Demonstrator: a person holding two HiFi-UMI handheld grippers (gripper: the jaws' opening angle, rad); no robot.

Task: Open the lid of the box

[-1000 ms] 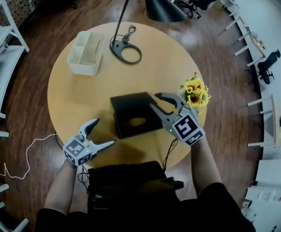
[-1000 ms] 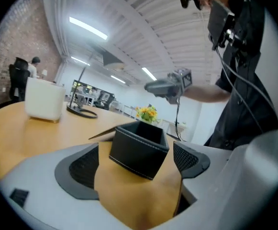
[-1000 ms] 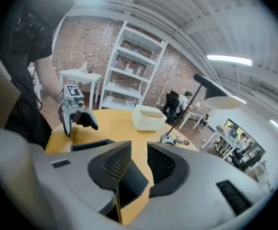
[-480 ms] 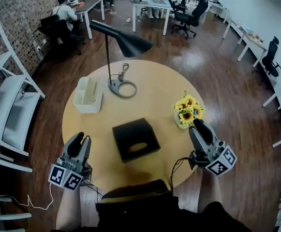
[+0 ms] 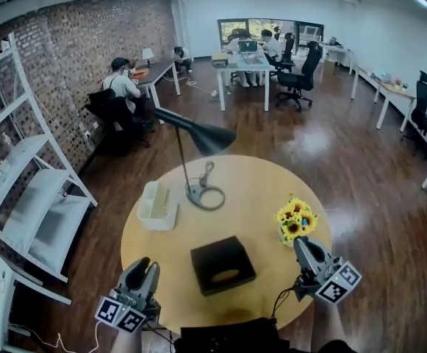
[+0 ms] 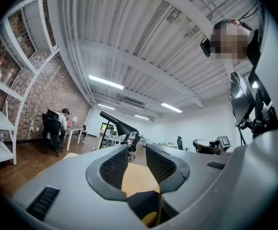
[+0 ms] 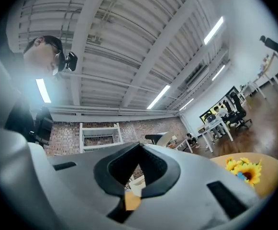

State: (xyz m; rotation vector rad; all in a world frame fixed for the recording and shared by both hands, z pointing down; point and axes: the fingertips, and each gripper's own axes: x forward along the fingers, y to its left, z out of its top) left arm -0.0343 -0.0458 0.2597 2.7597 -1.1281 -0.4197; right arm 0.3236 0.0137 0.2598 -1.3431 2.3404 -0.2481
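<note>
The black box [image 5: 223, 265] sits flat on the round wooden table [image 5: 257, 190], with an oval opening in its top. My left gripper [image 5: 147, 269] is at the table's near left edge, well left of the box, shut and empty. My right gripper [image 5: 302, 243] is at the near right edge, right of the box and just below the sunflowers [image 5: 295, 219]; it is shut with nothing held. In the left gripper view, the left gripper [image 6: 137, 152] points up over the table with only the tabletop behind the jaws. In the right gripper view, the right gripper [image 7: 139, 145] points up with its tips touching.
A black desk lamp [image 5: 198, 135] stands at the table's far side. A white divided tray [image 5: 158, 204] lies at the left. White shelves [image 5: 29, 197] stand to the left on the wooden floor. People sit at desks [image 5: 242, 61] far behind.
Both grippers have drawn back from the box to the table's near edge and gone from open to shut. The head view has tilted up and now takes in the room.
</note>
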